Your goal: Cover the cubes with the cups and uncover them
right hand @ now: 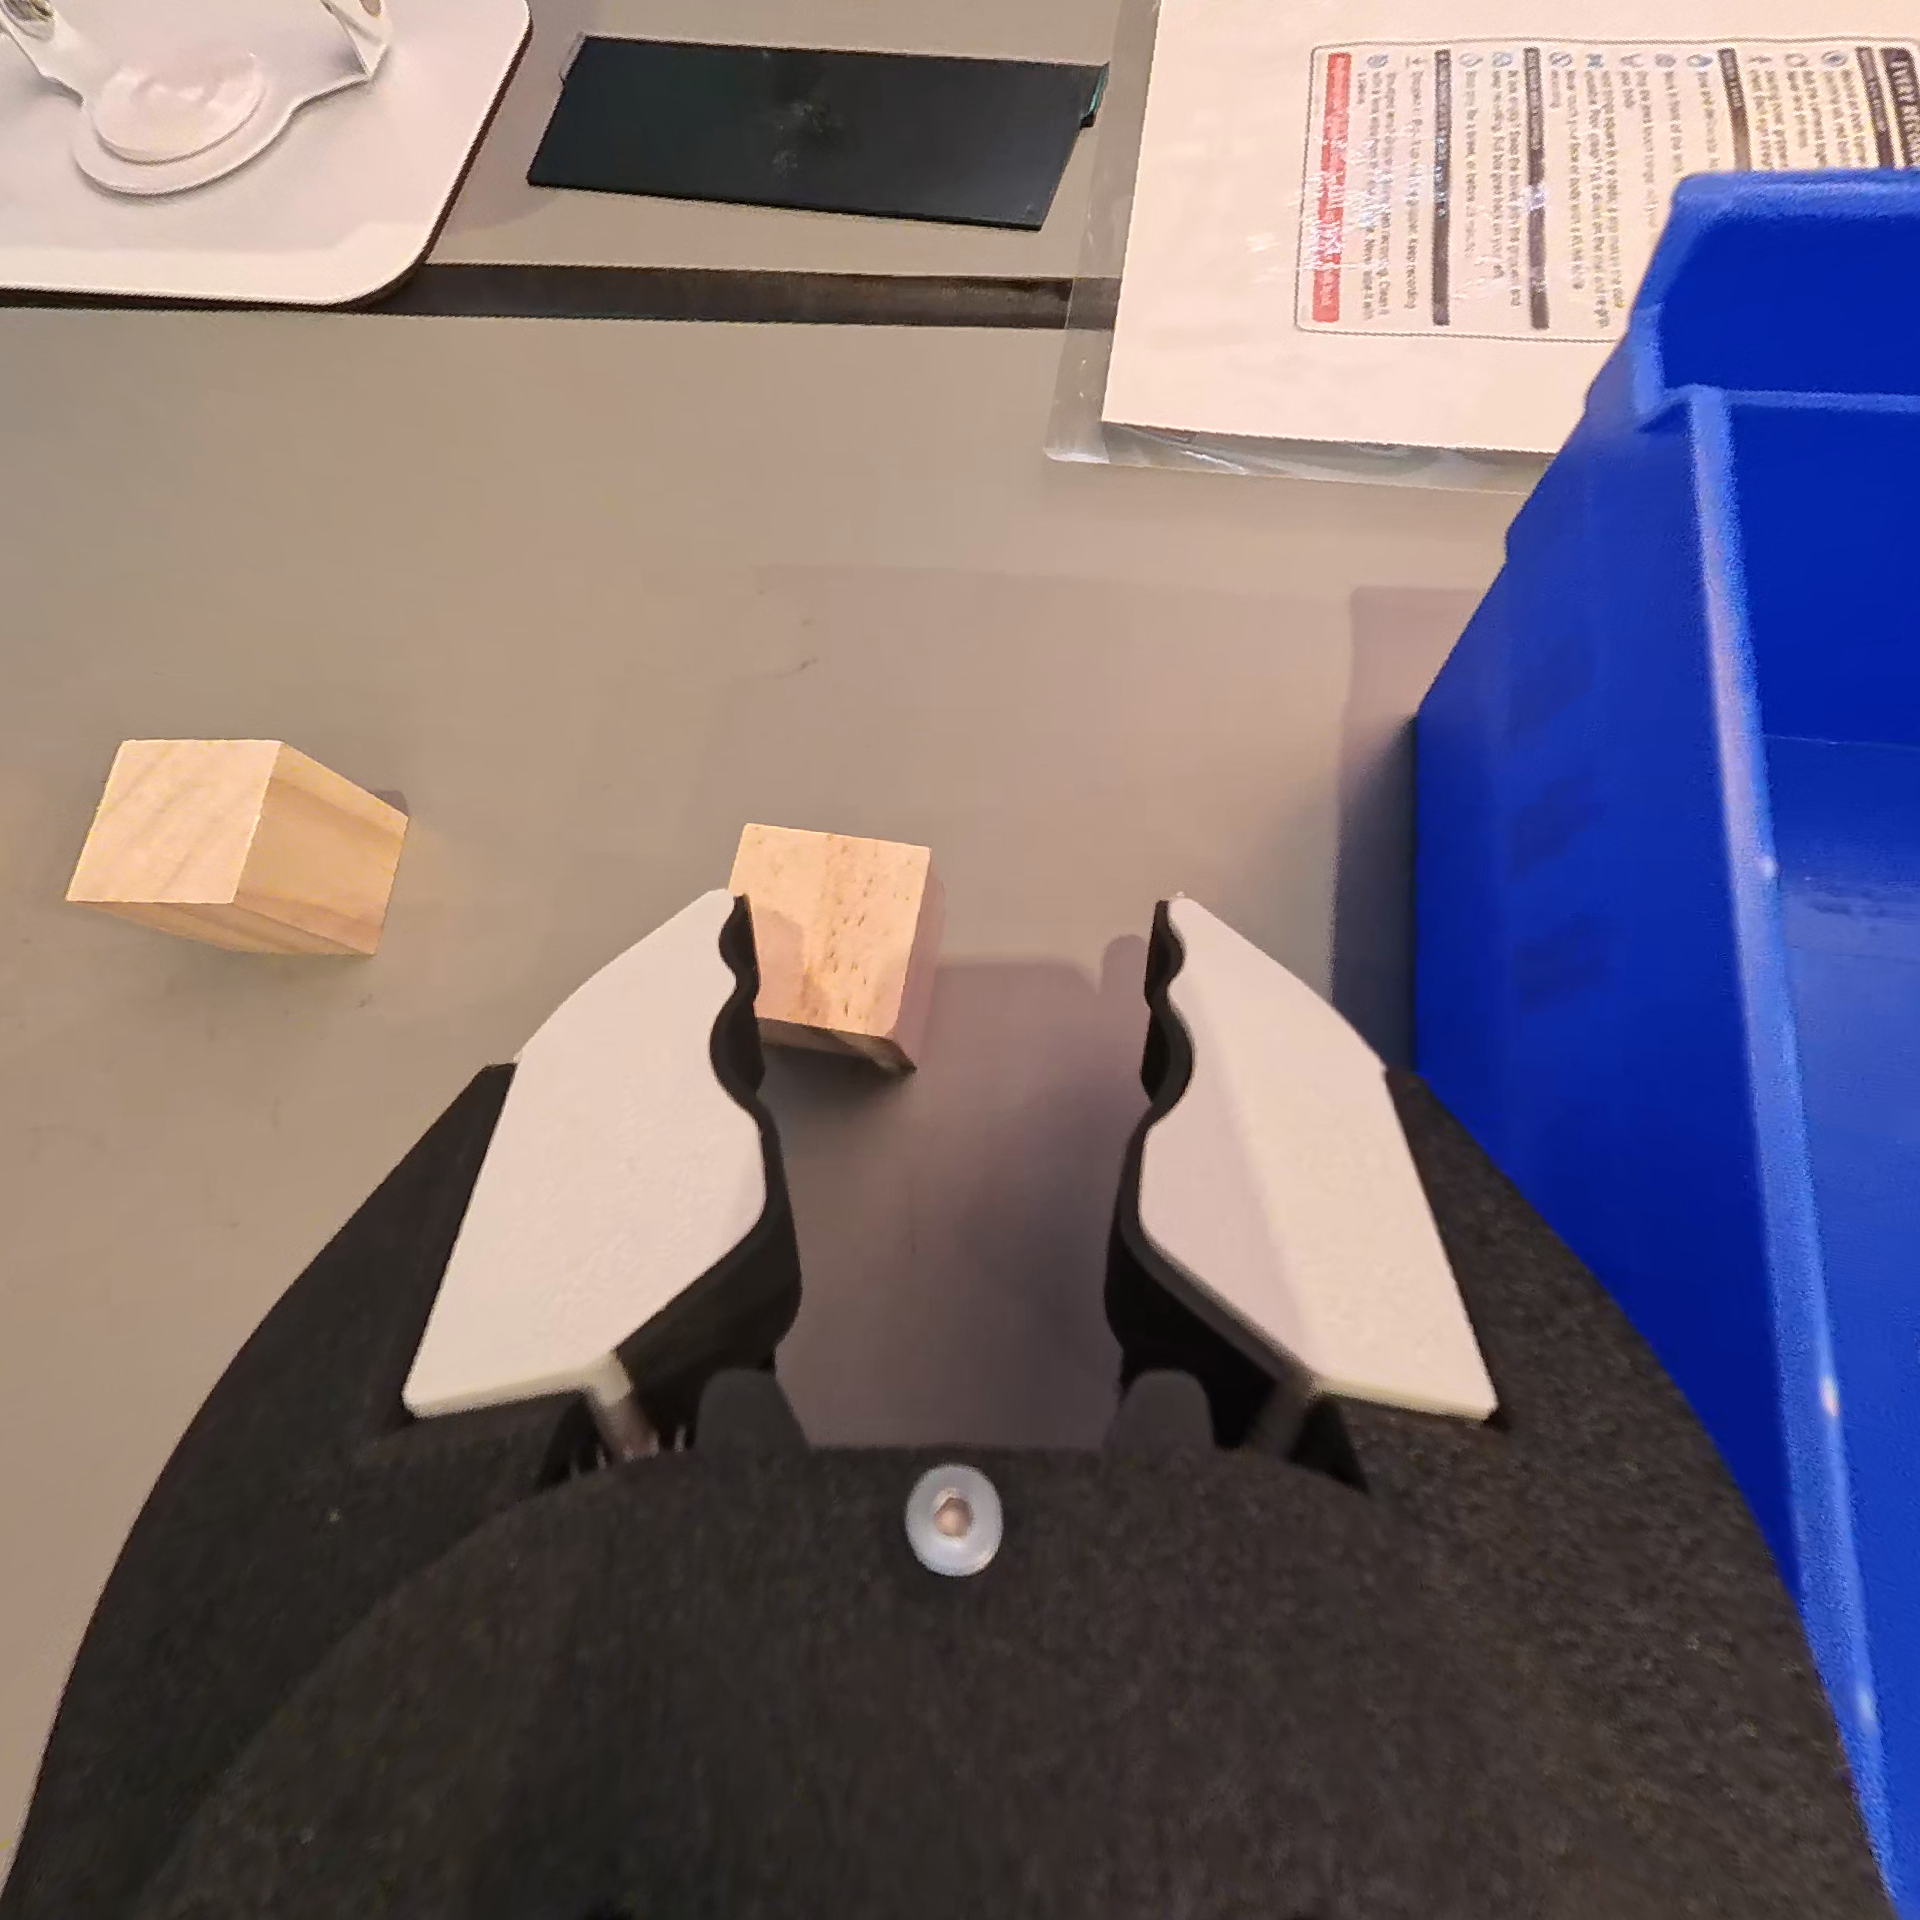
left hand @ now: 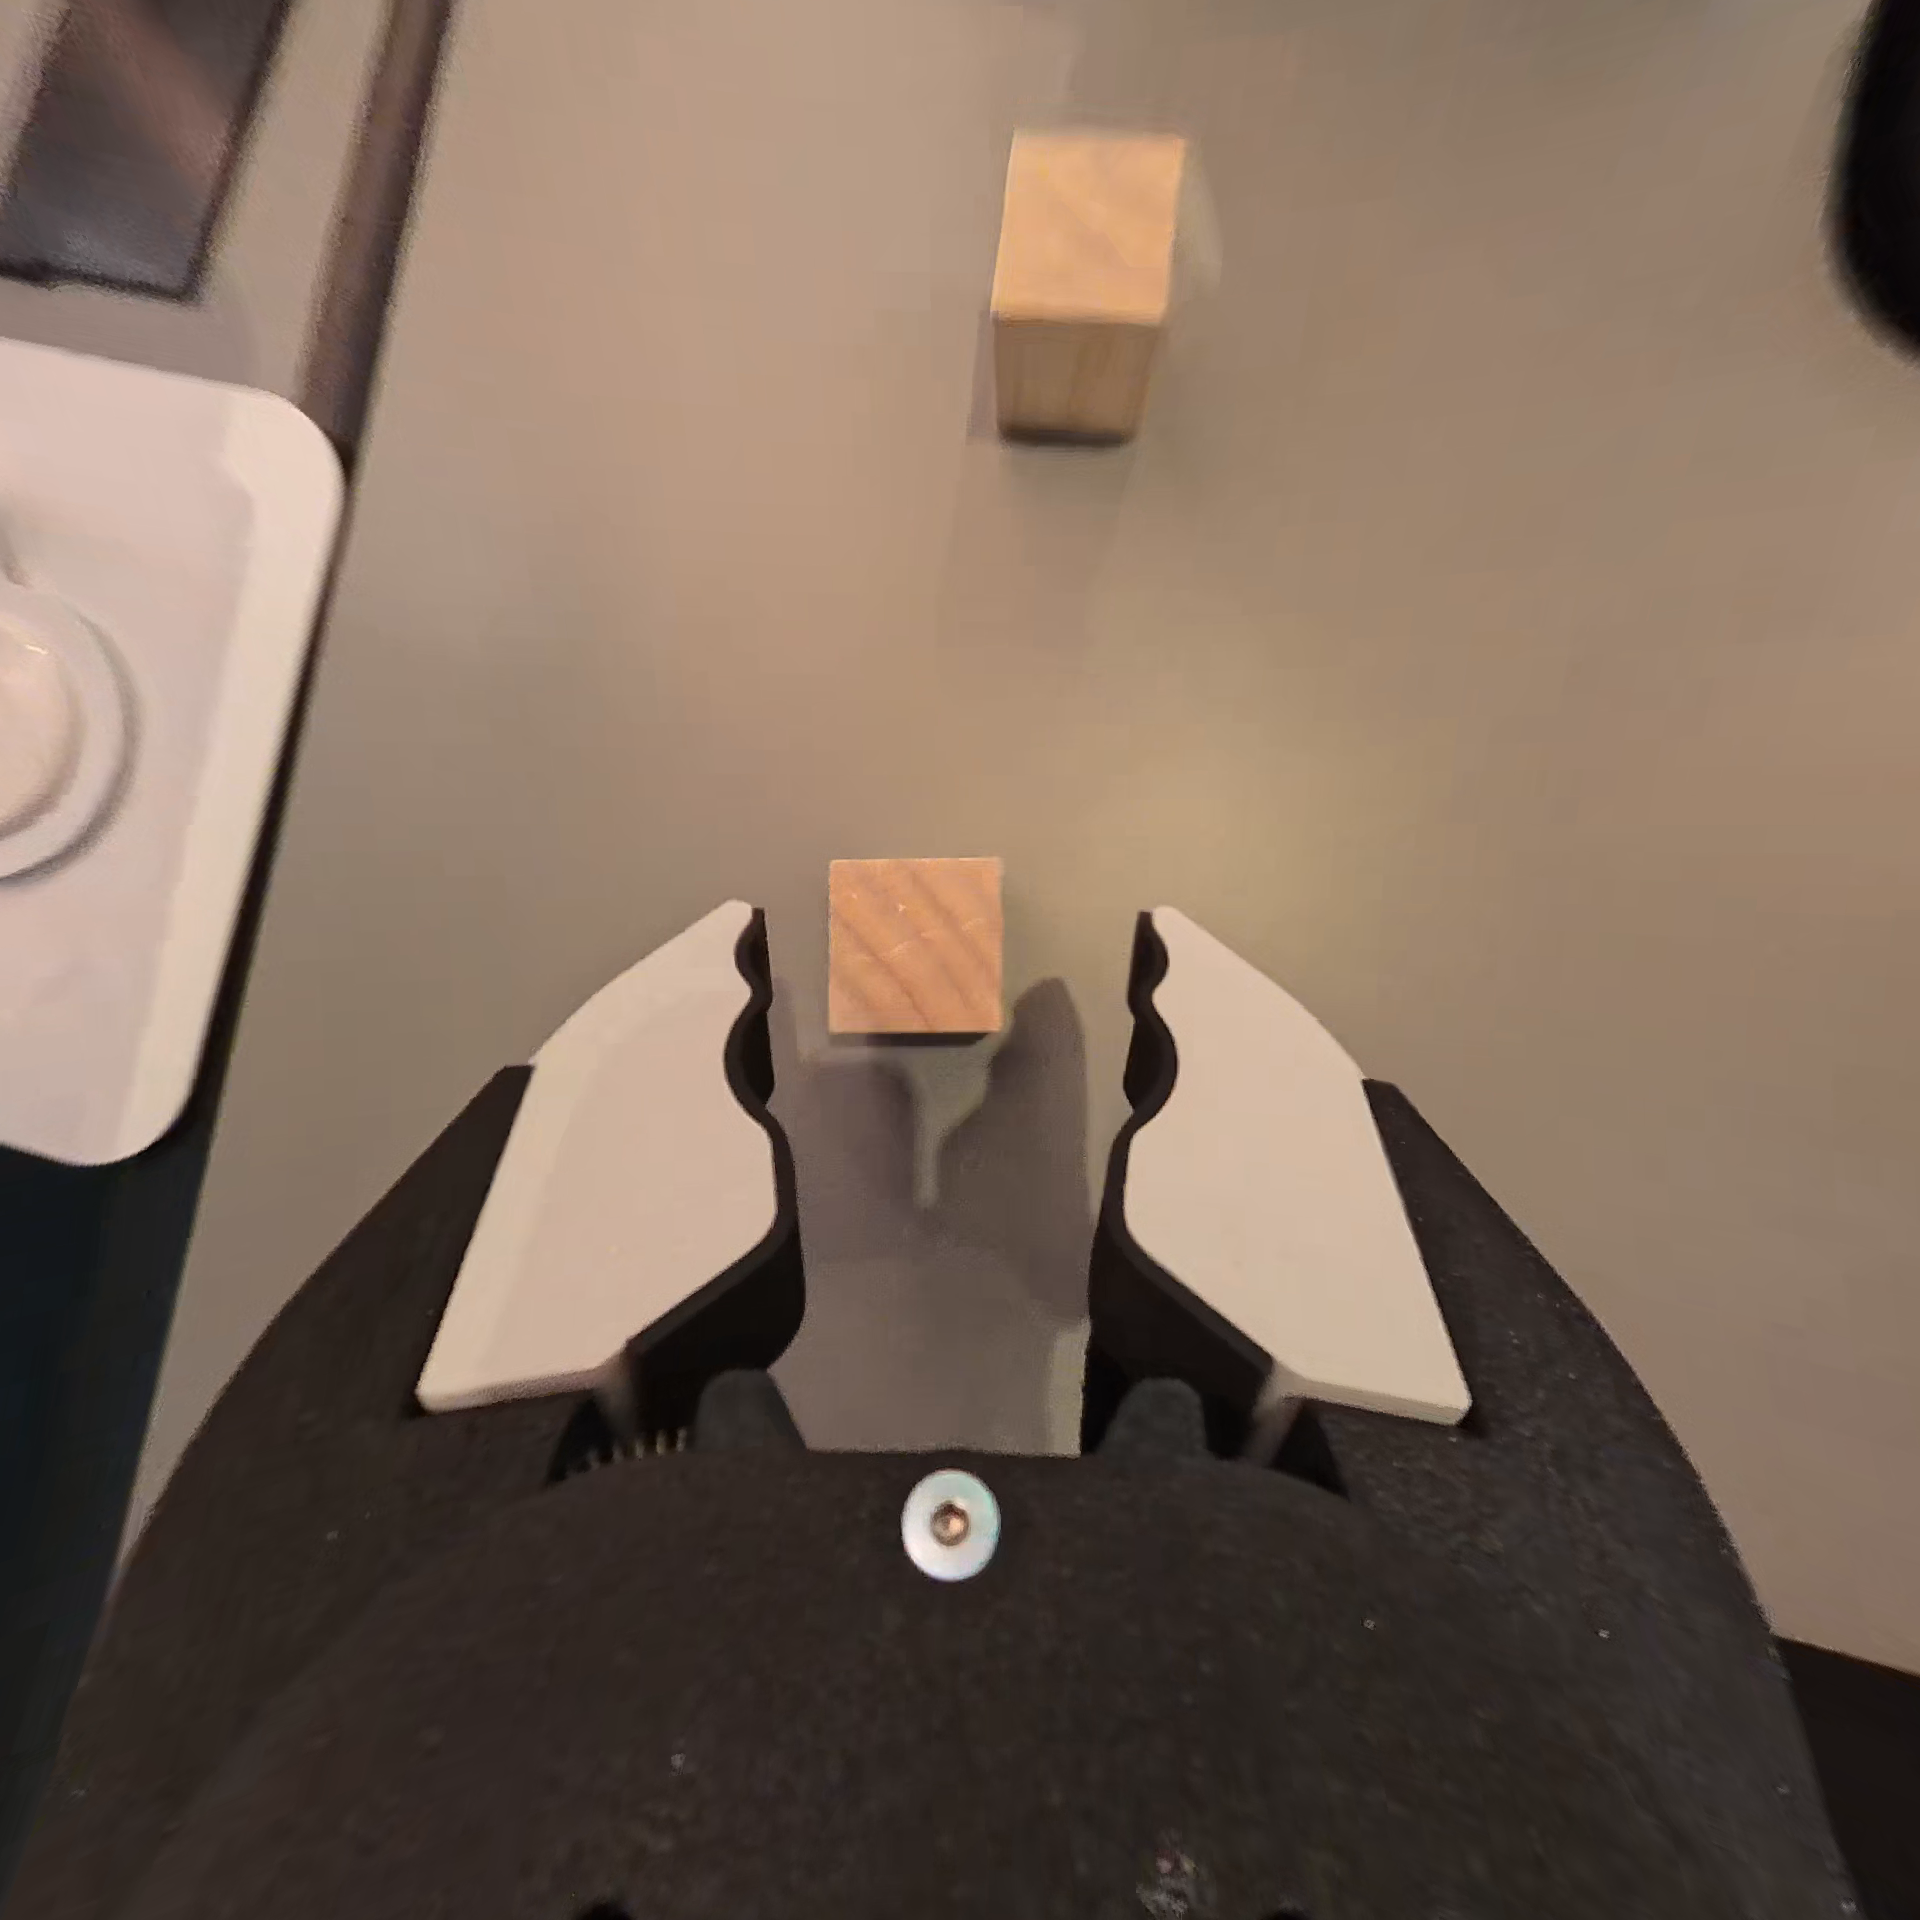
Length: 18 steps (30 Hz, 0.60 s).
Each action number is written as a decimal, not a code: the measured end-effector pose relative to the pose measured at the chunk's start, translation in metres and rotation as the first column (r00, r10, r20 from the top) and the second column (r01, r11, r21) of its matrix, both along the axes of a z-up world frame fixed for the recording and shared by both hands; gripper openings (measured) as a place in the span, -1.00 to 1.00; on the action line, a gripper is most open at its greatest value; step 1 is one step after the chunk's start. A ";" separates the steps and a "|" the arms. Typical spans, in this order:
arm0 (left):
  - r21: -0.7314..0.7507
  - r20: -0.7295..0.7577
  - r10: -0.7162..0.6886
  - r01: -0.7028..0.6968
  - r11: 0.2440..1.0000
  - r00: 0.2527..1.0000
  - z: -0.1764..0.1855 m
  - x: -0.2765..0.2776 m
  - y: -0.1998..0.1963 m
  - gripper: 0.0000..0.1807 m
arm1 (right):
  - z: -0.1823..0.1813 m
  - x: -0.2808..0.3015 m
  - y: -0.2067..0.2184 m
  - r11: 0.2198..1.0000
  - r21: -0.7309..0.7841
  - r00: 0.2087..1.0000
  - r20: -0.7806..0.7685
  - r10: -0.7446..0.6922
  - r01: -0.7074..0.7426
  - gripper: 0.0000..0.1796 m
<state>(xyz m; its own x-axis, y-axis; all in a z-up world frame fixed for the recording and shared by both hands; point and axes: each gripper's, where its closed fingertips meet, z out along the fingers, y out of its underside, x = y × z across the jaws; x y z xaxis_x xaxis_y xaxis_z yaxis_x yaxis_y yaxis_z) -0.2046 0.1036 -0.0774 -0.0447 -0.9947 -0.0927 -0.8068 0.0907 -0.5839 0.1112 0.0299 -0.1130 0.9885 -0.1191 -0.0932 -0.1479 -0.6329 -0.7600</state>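
Observation:
Two wooden cubes lie uncovered on the grey table. In the left wrist view one cube (left hand: 914, 945) sits just beyond my open left gripper (left hand: 951, 925), between the fingertips and below them. A second cube (left hand: 1081, 286) lies farther ahead. In the right wrist view one cube (right hand: 847, 951) sits just past the left fingertip of my open right gripper (right hand: 945, 914), and another cube (right hand: 234, 847) lies to the left. Both grippers are empty. No cup stands over either cube; a clear glass object (right hand: 177, 83) rests on the white tray.
A white tray (left hand: 218, 727) lies at the left, also far left in the right wrist view (right hand: 416, 187). A blue bin (right hand: 1683, 935) stands close on the right. A dark flat pad (right hand: 810, 130) and a printed sheet (right hand: 1351, 208) lie at the back.

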 end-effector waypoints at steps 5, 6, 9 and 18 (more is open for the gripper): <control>0.201 0.262 0.133 -0.189 0.961 0.956 0.105 -0.051 -0.013 -0.29 | 0.001 -0.002 0.001 1.000 0.006 1.000 -0.005 0.008 -0.008 -0.21; 0.248 0.329 0.165 -0.254 0.935 0.930 0.129 -0.070 -0.014 -0.29 | 0.003 -0.002 0.001 1.000 0.009 1.000 -0.004 0.007 -0.007 -0.21; 0.412 0.494 0.289 -0.514 0.753 0.820 0.189 -0.151 0.002 -0.52 | 0.006 -0.005 0.003 1.000 0.018 1.000 0.001 0.010 -0.010 -0.21; 0.224 0.248 0.843 -0.875 0.430 0.478 0.096 -0.360 0.021 -0.44 | -0.001 -0.013 0.004 0.999 -0.028 0.999 0.042 0.035 -0.034 -0.21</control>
<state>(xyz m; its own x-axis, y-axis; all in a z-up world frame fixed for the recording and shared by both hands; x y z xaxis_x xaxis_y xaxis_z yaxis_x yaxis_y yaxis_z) -0.5644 0.1248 0.0190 0.8411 -0.4351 -0.3213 -0.5127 -0.4520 -0.7300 0.0981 0.0336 -0.1143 0.9950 -0.0867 -0.0487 -0.0939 -0.6577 -0.7474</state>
